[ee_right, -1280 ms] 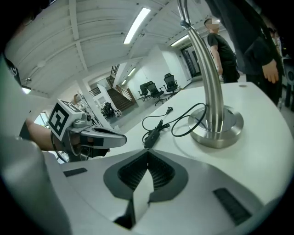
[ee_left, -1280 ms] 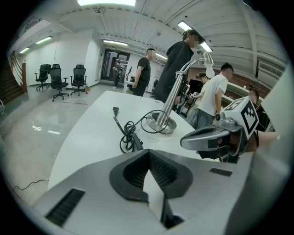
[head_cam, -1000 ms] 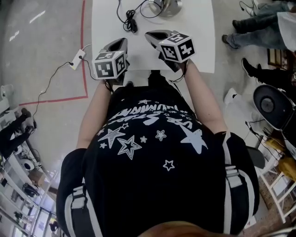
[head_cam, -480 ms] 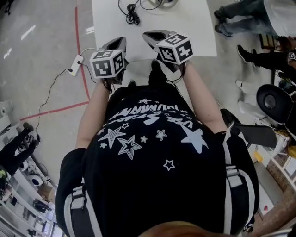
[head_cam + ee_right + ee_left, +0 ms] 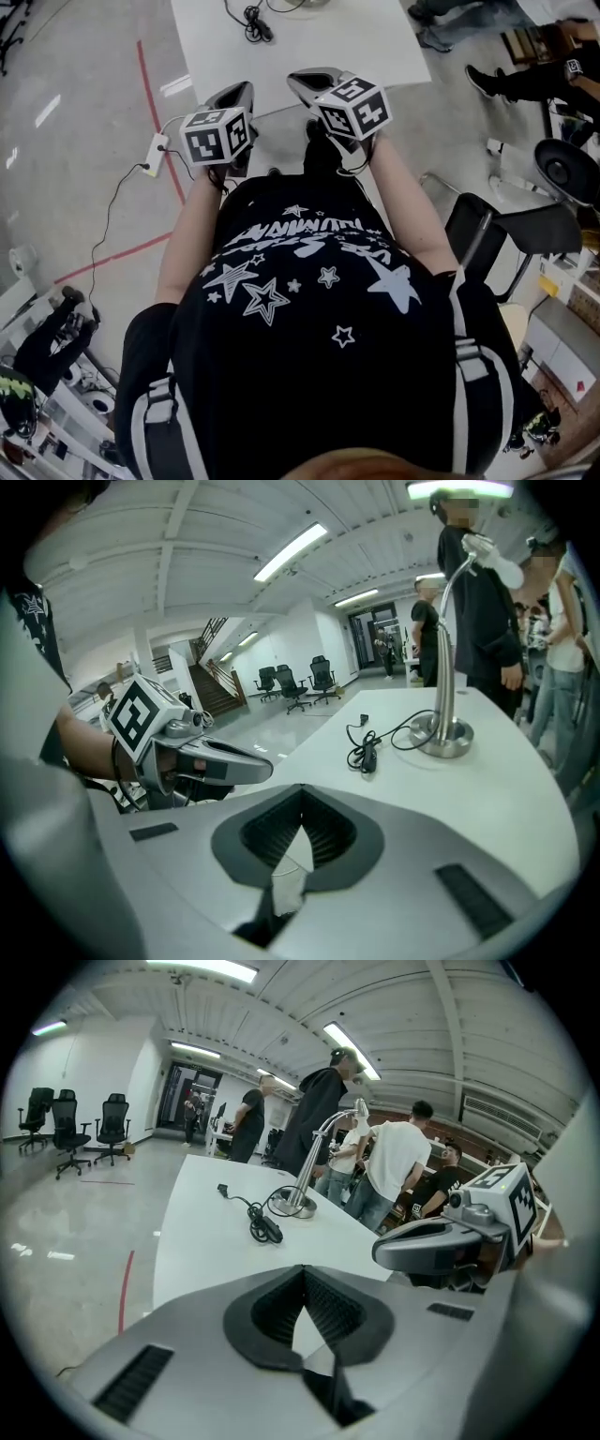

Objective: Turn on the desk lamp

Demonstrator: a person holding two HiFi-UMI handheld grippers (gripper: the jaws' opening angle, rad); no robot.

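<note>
A silver gooseneck desk lamp (image 5: 302, 1202) stands at the far end of the white table (image 5: 206, 1241); the right gripper view shows its round base (image 5: 446, 739) and white head (image 5: 494, 562). Its black cable with an inline switch (image 5: 266, 1230) (image 5: 367, 758) lies coiled beside the base, and the coil (image 5: 251, 17) shows at the top of the head view. My left gripper (image 5: 242, 91) (image 5: 303, 1269) and right gripper (image 5: 305, 77) (image 5: 302, 815) hover side by side at the table's near edge, well short of the lamp. Both are shut on nothing.
Several people stand beyond the table's far end. On the floor at the left lie a power strip (image 5: 155, 148) with its cable and a red tape line (image 5: 156, 112). A black chair (image 5: 487, 234) is at my right. Office chairs (image 5: 70, 1119) stand far off.
The table has slid toward the top of the head view and the lamp base has left the frame. Both grippers stay shut, side by side at the near edge.
</note>
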